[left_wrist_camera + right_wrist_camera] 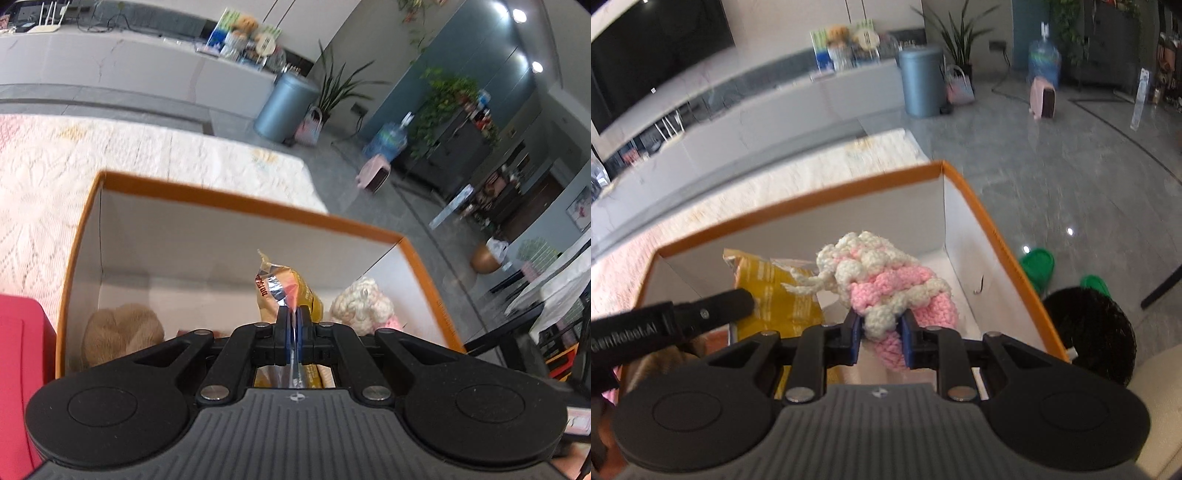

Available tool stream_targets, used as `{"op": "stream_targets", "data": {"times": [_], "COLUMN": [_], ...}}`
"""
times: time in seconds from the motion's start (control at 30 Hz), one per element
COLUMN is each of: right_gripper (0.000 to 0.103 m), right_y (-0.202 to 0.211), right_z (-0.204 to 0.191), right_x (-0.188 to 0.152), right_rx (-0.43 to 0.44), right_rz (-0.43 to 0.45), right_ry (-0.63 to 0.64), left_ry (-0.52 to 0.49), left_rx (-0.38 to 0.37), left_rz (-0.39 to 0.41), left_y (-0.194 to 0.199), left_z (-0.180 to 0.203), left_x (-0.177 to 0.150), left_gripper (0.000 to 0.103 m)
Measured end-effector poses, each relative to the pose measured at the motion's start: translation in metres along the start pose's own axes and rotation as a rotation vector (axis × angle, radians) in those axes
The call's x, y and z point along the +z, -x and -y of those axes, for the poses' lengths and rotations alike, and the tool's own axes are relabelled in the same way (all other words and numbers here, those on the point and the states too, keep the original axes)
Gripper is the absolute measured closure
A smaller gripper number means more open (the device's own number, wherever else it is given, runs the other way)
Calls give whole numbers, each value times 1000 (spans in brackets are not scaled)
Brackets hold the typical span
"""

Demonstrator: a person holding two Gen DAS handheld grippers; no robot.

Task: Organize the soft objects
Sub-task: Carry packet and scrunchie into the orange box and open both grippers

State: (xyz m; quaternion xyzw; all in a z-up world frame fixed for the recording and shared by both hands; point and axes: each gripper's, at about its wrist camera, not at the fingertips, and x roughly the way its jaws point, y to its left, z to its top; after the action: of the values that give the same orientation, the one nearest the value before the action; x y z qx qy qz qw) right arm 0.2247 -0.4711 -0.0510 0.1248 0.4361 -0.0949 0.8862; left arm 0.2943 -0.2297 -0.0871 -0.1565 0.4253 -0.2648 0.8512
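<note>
- left gripper [294,314]: jaws pinched tight on the crinkled edge of a yellow-orange foil snack bag [288,291]; the foil passes straight between the blue pads.
- the bag hangs over the inside of an open cardboard box with orange rim and white inner walls [236,206], about centre of the left wrist view, its torn top pointing to 12 o'clock.
- right gripper [881,334]: jaws narrow, clamped on a pink and cream crocheted yarn piece [886,284]; yarn bulges out above the pads toward 12 o'clock, a cream cord end trails to 9 o'clock.
- in the right wrist view the yarn piece sits over the box interior; the snack bag lies at its 9 o'clock, with the left gripper's black finger [716,304] crossing in at 8 o'clock.
- in the left wrist view the yarn piece shows at 3 o'clock of the bag, near the box's right wall.
- a tan plush lump [122,332] rests on the box floor, at 8 o'clock of the bag, near the left wall.
- the box stands on a cream lace cloth [55,177], which shows beyond its rim at 10 to 12 o'clock.
- both views are slightly motion-blurred; whether bag or yarn touches the box floor cannot be told.
</note>
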Motion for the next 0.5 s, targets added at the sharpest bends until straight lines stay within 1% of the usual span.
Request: {"op": "stream_targets", "data": {"times": [0.17,0.27,0.3,0.37,0.4,0.43,0.47,0.5], "right_gripper": [80,77,72,72,71,70,70,66], "right_y": [-9,-9,-8,-3,-1,3,7,12], "right_z": [1,1,1,-3,-4,-6,-8,-10], "right_x": [-3,-3,-3,-2,0,-1,0,0], "right_rx": [-23,-25,-23,-30,-34,-38,-42,-44], "right_rz": [-28,-33,-28,-8,5,14,22,30], "right_ry": [3,5,8,23,35,46,52,56], "left_ry": [7,12,14,9,5,8,17,26], "left_rx": [24,35,39,58,61,47,37,32], "left_rz": [-33,-54,-63,-84,-89,-83,-76,-65], "left_y": [1,2,2,3,5,8,11,17], "left_z": [-4,-4,-4,-1,0,0,-1,-1], "left_x": [-4,-1,0,1,1,1,3,3], "left_gripper": [100,98,97,87,85,82,75,72]}}
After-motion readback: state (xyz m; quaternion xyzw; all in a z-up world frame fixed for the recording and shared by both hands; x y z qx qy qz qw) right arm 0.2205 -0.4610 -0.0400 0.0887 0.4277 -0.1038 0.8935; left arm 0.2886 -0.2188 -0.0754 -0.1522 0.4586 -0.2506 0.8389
